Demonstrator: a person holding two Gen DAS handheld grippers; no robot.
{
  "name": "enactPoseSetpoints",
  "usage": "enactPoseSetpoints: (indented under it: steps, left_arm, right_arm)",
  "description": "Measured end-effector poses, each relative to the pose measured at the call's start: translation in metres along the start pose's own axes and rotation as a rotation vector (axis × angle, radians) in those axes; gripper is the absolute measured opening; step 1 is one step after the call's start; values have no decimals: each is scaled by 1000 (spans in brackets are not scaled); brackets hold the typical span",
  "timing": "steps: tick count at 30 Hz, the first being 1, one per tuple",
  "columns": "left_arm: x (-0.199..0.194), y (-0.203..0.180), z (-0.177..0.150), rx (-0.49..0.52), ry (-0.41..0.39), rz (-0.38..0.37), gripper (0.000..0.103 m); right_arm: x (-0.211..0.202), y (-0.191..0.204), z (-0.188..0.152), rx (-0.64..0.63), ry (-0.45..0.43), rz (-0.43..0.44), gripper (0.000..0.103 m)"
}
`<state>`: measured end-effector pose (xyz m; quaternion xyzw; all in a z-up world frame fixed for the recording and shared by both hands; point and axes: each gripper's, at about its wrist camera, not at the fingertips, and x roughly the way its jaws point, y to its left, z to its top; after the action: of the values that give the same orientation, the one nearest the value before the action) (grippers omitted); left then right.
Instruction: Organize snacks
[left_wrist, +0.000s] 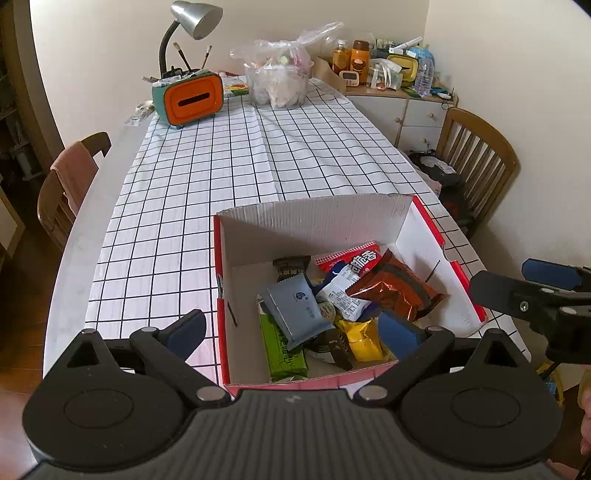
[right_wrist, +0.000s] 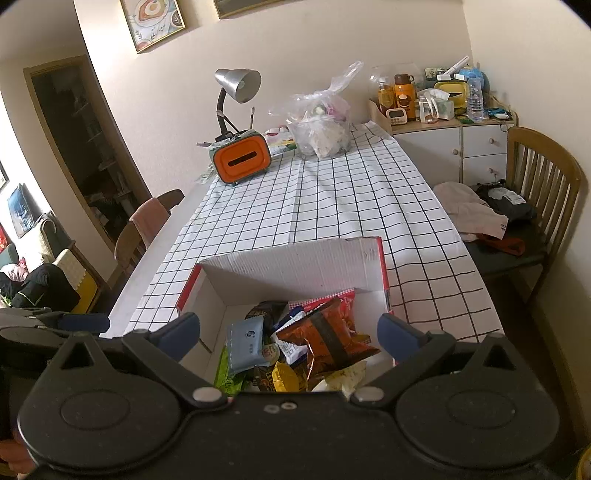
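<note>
Hovering over the carton (left_wrist: 325, 221) at the bench's (left_wrist: 258, 155) near edge: left tool (left_wrist: 295, 328), jaws spread wide, gripping nothing. Hovering beside it: right tool (right_wrist: 291, 328), jaws likewise spread and empty. Lying piled inside the carton: snack packets (left_wrist: 332, 306), including a grey-blue pack (left_wrist: 299, 310) and a copper foil bag (left_wrist: 399, 291). Standing at the bench's far edge: orange tissue box (left_wrist: 192, 98).

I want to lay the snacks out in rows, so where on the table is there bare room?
The checked tablecloth is bare between the red and white box and the orange tissue holder and plastic bag at the far end. The box itself is crowded with snack packets.
</note>
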<state>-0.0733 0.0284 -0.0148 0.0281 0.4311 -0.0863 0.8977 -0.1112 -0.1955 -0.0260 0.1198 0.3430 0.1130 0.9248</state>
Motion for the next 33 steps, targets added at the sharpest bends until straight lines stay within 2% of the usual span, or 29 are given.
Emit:
enactPoseSetpoints:
  steps: [33]
  left_arm:
    - [16, 6, 3, -29, 35, -22, 100]
  right_arm:
    - [6, 1, -3, 19, 14, -16, 103]
